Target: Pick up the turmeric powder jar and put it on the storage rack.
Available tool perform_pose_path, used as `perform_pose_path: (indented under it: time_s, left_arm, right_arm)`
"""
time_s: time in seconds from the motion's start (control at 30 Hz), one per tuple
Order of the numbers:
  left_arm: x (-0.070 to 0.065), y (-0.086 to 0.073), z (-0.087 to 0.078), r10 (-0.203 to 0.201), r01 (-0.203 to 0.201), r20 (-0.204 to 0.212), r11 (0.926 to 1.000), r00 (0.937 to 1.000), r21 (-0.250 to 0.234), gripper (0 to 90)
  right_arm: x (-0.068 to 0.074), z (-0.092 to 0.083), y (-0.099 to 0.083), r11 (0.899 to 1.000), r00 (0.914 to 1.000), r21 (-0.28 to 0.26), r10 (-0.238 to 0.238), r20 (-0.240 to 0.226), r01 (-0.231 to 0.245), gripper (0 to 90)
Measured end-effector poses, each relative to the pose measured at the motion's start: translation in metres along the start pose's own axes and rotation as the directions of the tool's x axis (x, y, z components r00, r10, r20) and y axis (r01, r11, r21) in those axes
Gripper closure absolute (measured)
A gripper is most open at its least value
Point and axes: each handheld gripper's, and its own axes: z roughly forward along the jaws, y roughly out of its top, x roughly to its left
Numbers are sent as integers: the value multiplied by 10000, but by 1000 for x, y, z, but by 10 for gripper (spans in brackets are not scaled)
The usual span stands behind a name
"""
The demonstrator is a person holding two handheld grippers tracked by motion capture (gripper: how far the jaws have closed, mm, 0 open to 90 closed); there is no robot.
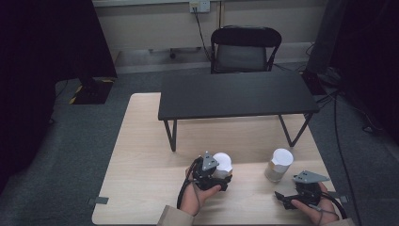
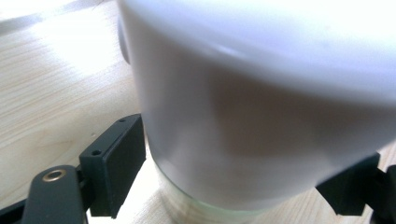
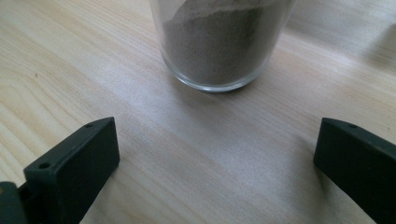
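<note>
The left gripper [image 1: 225, 178] was seen closed around a white-lidded jar [image 1: 222, 162] near the front middle of the pale wooden table [image 1: 141, 155] — in the left gripper view the black pads [image 2: 119, 163] stood against the jar [image 2: 261, 116] on either side, just below the broad white lid, where clear glass showed at the base. Whether the pads were pressing hard could not be told, but contact was judged made. A glass body of this kind was expected to be stiff, smooth and rather slippery, and breakable if dropped; with a wide lid overhanging, a hold on the glass wall under the lid's rim was judged the safest place, since the lid would act as a stop against slipping downward. The right gripper [image 1: 288, 197] was held low at the front right, its jaws spread wide and nothing between them. In the right gripper view a second jar [image 3: 224, 42] was seen ahead of the jaws, apart from them — clear glass holding a brownish powder, which was taken to give it some weight. In the high view this second jar [image 1: 278, 165] stood upright with its white lid on, just beyond the right gripper. A small black table [image 1: 235, 94] stood farther back.
</note>
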Motion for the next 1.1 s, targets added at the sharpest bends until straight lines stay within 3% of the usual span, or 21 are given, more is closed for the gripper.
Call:
perform_pose_path:
  time_s: [0.3, 0.7, 1.1]
  left_arm:
    - [2, 0, 1, 170, -167, 111, 9997, 9998, -179, 261]
    - [2, -1, 1, 451, -449, 93, 9987, 9989, -242, 283]
    - [1, 0, 0, 428, -427, 27, 9988, 9991, -231, 290]
  right_arm:
    - [0, 0, 0, 10000, 10000, -2, -3, -1, 3, 0]
    - [0, 0, 0, 10000, 10000, -2, -3, -1, 3, 0]
    - [0, 0, 0, 10000, 10000, 10, -1, -9, 1, 0]
